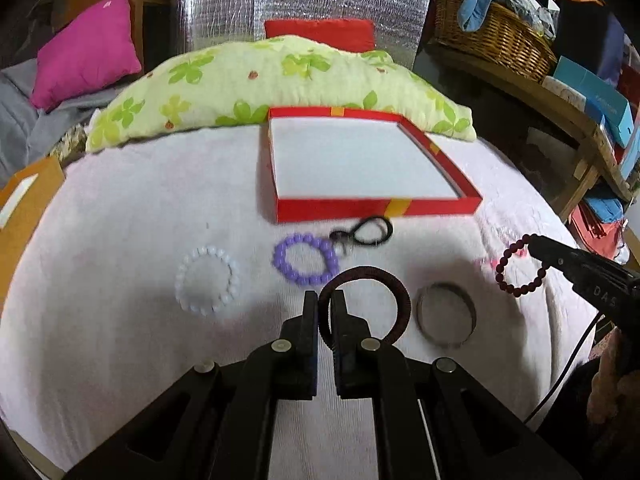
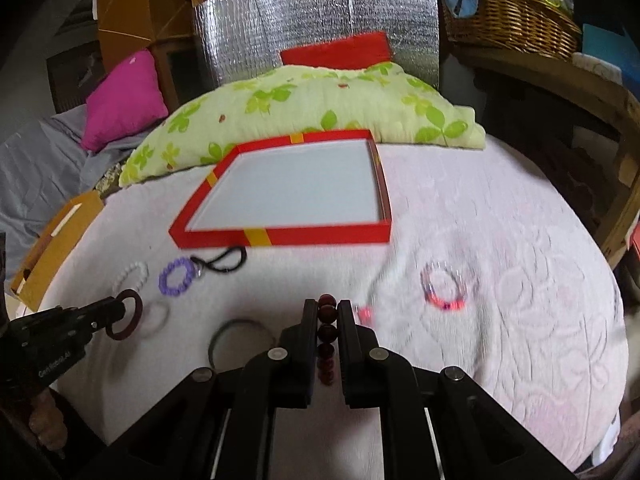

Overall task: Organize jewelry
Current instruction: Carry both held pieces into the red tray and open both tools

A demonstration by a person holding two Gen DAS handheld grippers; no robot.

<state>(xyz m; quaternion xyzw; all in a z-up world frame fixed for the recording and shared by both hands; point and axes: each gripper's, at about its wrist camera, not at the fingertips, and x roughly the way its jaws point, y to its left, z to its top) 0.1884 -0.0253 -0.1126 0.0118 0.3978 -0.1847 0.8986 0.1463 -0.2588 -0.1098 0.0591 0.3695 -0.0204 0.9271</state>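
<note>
Both grippers [image 1: 324,300] [image 2: 326,308] tilt downward, fingers seemingly clamped.

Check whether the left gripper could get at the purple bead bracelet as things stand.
Probably not yet. The way to the purple bead bracelet looks free across the white cloth, but the left gripper is shut on a dark hair tie, so its fingers are occupied.

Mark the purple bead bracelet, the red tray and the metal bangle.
purple bead bracelet [image 1: 280,258], left wrist view, left arc of beads
red tray [image 1: 332,210], left wrist view, near wall
metal bangle [image 1: 424,320], left wrist view, left rim
</note>
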